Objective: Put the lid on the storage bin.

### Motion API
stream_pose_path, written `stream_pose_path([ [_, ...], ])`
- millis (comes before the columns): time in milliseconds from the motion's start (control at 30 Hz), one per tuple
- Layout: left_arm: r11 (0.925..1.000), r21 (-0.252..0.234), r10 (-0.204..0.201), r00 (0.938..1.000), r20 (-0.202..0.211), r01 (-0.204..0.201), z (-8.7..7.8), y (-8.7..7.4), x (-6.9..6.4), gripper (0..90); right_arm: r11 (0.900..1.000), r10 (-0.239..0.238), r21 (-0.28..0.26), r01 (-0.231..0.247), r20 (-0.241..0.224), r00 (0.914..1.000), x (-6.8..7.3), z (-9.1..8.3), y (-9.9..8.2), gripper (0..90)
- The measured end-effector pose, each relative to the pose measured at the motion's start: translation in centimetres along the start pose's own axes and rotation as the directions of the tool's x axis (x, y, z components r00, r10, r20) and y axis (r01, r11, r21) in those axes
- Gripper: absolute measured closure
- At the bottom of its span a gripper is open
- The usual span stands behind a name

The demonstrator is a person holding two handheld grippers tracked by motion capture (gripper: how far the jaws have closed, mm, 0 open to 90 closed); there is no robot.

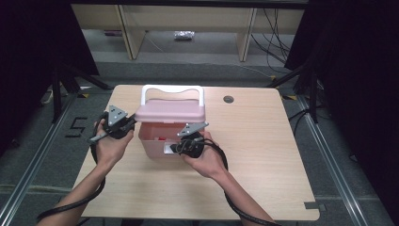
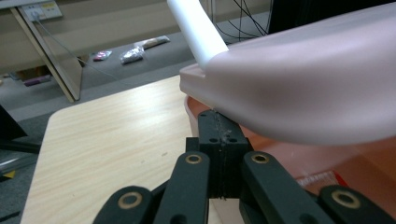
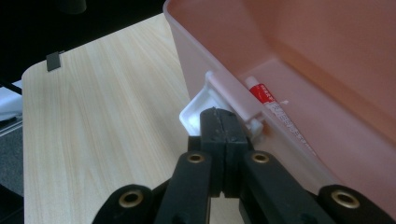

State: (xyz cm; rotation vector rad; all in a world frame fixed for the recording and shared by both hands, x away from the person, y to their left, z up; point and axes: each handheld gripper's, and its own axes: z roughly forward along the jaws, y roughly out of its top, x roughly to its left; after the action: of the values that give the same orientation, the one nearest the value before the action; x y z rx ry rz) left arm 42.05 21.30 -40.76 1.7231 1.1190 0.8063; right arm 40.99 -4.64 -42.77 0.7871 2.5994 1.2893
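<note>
The pink plastic box (image 1: 162, 143) is seen mid-worktop (image 1: 263, 155). At its left, the left claw (image 1: 133, 123) is closed, tips under the raised pink lid (image 1: 171, 112). At its front, the right claw (image 1: 175, 149) is closed empty against the white latch (image 3: 198, 109).

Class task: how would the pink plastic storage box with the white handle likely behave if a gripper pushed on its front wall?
The pink plastic storage box probably slides rather than tips: its base looks broad on the smooth wooden table. It seems light, with little beyond a small tube visible inside. Its raised lid may wobble.
</note>
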Motion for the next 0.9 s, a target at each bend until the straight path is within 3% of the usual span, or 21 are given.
stream_pose_path([
  [500,0.9992,0.039,-0.012,0.9997,0.022,0.011,-0.5,-1.5,0.4,90.0,1.0000,0.004,-0.003,-0.004,0.001,1.0000,0.1,0.0,0.0,90.0],
  [800,0.9995,-0.012,-0.029,0.9994,0.017,0.029,-2.2,-1.5,0.7,90.0,0.9999,-0.010,-0.008,0.010,0.006,0.9999,0.1,0.0,0.0,90.0],
  [900,0.9986,-0.036,-0.039,0.9991,0.016,0.039,-2.7,-1.8,0.8,89.6,0.9988,-0.010,-0.048,0.010,0.004,0.9999,0.2,-0.5,0.1,90.0],
])
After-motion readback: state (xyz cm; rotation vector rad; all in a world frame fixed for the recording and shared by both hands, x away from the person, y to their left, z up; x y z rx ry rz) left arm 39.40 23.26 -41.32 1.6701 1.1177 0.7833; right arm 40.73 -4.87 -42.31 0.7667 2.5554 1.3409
